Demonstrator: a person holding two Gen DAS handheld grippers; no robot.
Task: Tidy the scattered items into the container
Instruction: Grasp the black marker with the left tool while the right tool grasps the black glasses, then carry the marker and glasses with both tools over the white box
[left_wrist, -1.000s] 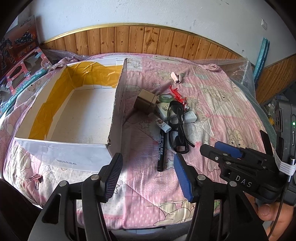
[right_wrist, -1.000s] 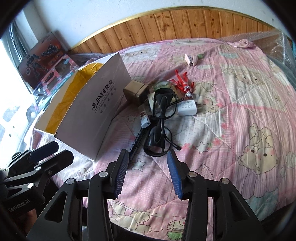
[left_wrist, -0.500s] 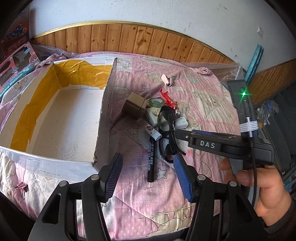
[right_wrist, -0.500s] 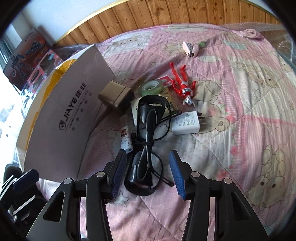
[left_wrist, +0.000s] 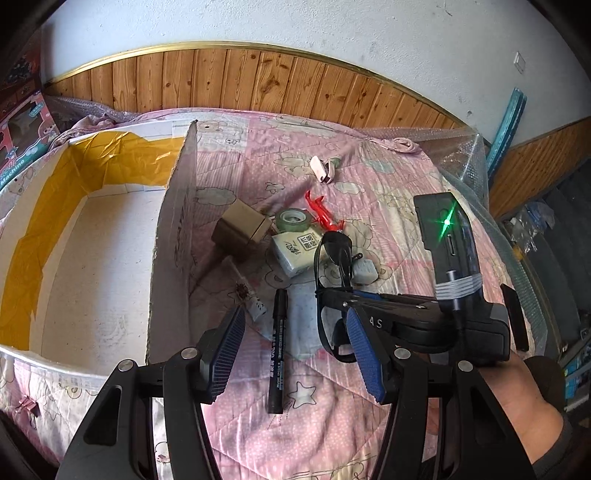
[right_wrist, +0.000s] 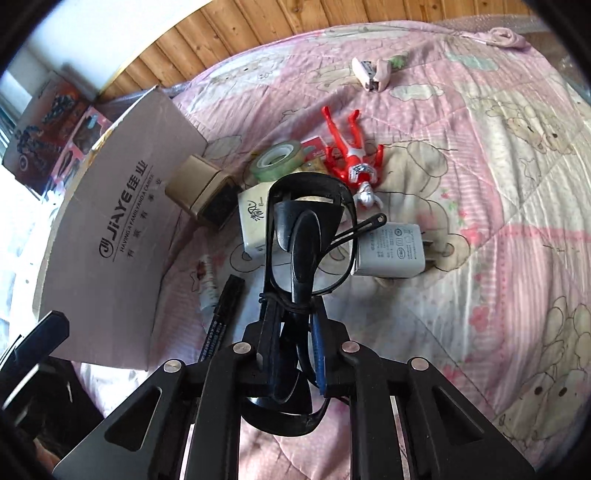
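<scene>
Pink quilt (right_wrist: 480, 229) is lying bare rightward; right gripper (right_wrist: 295, 332) is clamping black glasses (right_wrist: 306, 229), hiding their lower frame; left gripper (left_wrist: 291, 350) is gaping.

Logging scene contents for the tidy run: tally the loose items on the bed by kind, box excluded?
Glasses, held in the right claw: 1
Marker: 1
Tape roll: 1
Red toy figure: 1
White charger: 1
Small brown box: 1
White packet: 1
Small tube: 1
Pink clip: 1
Total: 9

Wood-panelled wall (left_wrist: 258, 81), pink quilt (left_wrist: 388, 206)
</scene>
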